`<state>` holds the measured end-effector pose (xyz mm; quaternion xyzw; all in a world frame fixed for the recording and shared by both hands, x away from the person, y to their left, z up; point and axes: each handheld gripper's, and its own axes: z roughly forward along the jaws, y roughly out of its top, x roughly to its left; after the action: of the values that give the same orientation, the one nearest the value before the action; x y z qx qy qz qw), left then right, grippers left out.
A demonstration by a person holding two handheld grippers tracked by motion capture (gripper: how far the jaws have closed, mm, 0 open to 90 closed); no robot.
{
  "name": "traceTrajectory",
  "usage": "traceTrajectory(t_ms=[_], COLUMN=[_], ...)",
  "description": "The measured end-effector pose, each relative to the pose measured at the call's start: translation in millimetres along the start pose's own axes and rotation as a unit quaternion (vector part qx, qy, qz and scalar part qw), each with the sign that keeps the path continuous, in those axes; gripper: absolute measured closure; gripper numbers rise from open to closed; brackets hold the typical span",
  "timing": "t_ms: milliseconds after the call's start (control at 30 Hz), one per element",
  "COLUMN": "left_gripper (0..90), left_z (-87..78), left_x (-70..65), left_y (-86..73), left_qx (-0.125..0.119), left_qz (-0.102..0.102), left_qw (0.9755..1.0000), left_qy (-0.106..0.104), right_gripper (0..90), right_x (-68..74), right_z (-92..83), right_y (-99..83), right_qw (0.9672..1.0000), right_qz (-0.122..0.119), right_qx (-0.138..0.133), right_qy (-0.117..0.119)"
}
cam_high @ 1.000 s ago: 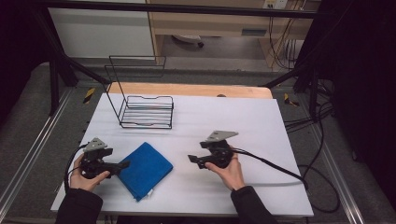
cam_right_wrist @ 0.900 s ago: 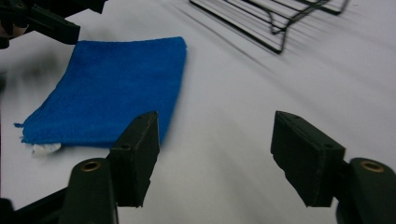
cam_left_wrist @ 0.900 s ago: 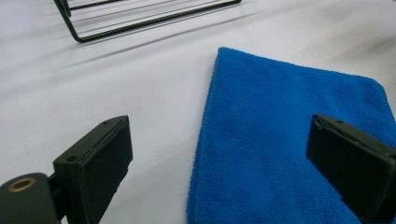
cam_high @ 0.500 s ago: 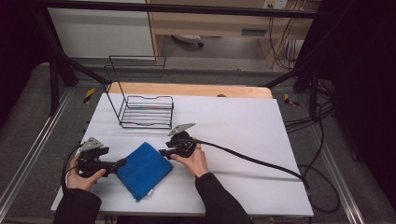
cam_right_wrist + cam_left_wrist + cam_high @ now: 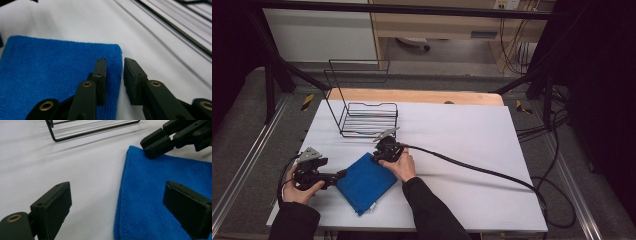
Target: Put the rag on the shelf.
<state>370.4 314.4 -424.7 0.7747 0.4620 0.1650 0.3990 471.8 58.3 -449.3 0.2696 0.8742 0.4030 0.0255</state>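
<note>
A folded blue cloth [image 5: 364, 182] lies flat on the white table [image 5: 462, 135], near its front left. My left gripper [image 5: 343, 174] rests at the cloth's left edge with its jaws wide open. In the left gripper view, one jaw of this gripper [image 5: 117, 192] stands over bare table and the other over the cloth [image 5: 162, 195]. My right gripper [image 5: 377, 157] is at the cloth's far corner. Its jaws [image 5: 115, 62] have just been closing and straddle the cloth's edge [image 5: 50, 67], with a narrow gap still between them. The right gripper [image 5: 153, 145] also shows in the left gripper view.
A black wire rack [image 5: 368, 134] stands on the table just beyond the cloth, close behind the right gripper. A wooden board [image 5: 412, 96] runs along the table's far edge. The right gripper's cable [image 5: 472, 167] trails across the table to the right.
My right gripper has moved left across the table to the cloth's far corner, and its jaws have narrowed. The left gripper and the cloth have stayed put.
</note>
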Motion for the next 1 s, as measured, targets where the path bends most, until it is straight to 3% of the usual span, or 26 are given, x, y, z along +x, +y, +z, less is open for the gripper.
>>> traceTrajectory(t_ms=[267, 467, 600, 767, 867, 1000], left_gripper=[8.5, 8.5, 8.5, 8.4, 8.4, 8.4], left_z=[-0.1, -1.1, -1.4, -0.5, -0.1, -0.5], left_x=[-0.5, -0.3, -0.6, -2.0, -2.6, -3.4], left_y=[0.1, -0.2, -0.1, 0.2, 0.3, 0.3], left_qx=[0.001, -0.001, -0.002, -0.002, -0.002, -0.003], left_qz=[0.004, 0.003, 0.003, 0.005, 0.007, 0.007], left_qw=[1.0000, 1.0000, 1.0000, 1.0000, 1.0000, 1.0000], left_qy=[0.000, 0.000, 0.000, -0.002, -0.002, -0.003], right_gripper=[85.2, 87.5, 87.6, 87.6, 87.5, 87.6], right_x=[-1.5, 6.6, 4.7, -0.3, -3.5, -6.7], right_z=[1.3, -8.9, -23.3, -44.3, -49.9, -50.9], right_y=[-0.5, -3.4, -7.8, -19.5, -25.4, -27.0], right_qw=[0.9995, 0.9999, 0.9991, 0.9950, 0.9929, 0.9897], right_qz=[0.019, 0.007, 0.028, 0.059, 0.074, 0.075], right_qx=[0.012, -0.001, -0.010, -0.017, -0.035, -0.037], right_qy=[0.021, -0.010, -0.029, -0.080, -0.087, -0.116])
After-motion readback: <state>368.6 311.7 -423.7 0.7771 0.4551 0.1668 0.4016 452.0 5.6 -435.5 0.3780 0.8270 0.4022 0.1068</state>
